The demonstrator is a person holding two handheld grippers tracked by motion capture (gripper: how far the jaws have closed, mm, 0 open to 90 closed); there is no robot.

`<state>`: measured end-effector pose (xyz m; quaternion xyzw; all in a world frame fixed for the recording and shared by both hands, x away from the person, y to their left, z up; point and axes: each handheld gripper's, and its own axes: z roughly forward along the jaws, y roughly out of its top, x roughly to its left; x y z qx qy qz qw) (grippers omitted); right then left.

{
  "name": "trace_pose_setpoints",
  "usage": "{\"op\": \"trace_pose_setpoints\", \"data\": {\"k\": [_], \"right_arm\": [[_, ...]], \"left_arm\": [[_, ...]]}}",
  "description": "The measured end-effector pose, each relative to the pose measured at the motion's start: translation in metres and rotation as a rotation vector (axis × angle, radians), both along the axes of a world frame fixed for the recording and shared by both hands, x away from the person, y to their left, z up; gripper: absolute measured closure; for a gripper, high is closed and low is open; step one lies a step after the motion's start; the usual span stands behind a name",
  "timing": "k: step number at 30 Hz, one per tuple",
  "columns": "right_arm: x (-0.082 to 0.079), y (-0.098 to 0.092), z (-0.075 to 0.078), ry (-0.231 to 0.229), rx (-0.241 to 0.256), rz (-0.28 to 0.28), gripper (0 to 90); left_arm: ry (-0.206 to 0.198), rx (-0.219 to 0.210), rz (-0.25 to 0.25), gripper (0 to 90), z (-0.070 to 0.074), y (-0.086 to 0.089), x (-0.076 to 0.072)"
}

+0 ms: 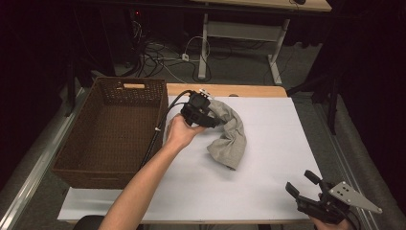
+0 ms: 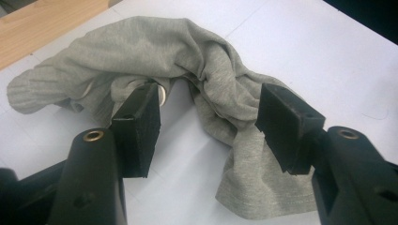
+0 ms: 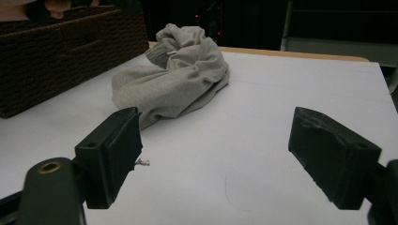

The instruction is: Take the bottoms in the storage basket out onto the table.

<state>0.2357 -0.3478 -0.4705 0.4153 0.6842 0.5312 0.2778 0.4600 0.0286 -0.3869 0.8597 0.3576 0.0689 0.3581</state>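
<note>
A crumpled grey garment (image 1: 231,138) lies on the white sheet (image 1: 273,158) near the middle of the table. My left gripper (image 1: 212,120) is at its near-left upper end, held by a hand. In the left gripper view this gripper (image 2: 211,105) is open, its jaws standing either side of a bunched fold of the garment (image 2: 141,51); the left pad (image 2: 138,126) touches the cloth. My right gripper (image 1: 302,183) is open at the table's front right corner, well apart from the garment. Its own view shows the gripper (image 3: 218,136) with nothing between the jaws and the garment (image 3: 178,79) farther off.
A brown wicker basket (image 1: 110,85) stands open on the left, beside the garment, and appears as a dark wall (image 3: 56,51) in the right gripper view. A wooden table edge (image 1: 239,89) runs behind the sheet. Cables and desk legs are on the floor beyond.
</note>
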Motion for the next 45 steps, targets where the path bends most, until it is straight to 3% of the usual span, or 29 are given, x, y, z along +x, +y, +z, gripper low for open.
{"op": "trace_pose_setpoints", "data": {"k": [34, 45], "right_arm": [[0.0, 0.0, 0.0, 0.004, 0.002, 0.0, 18.3], [0.003, 0.0, -0.001, 0.013, 0.008, -0.009, 18.3]], "left_arm": [[-0.031, -0.059, 0.03, 37.8, 0.017, 0.037, -0.01], [-0.055, -0.07, 0.039, 37.9, 0.025, 0.056, -0.019]]}}
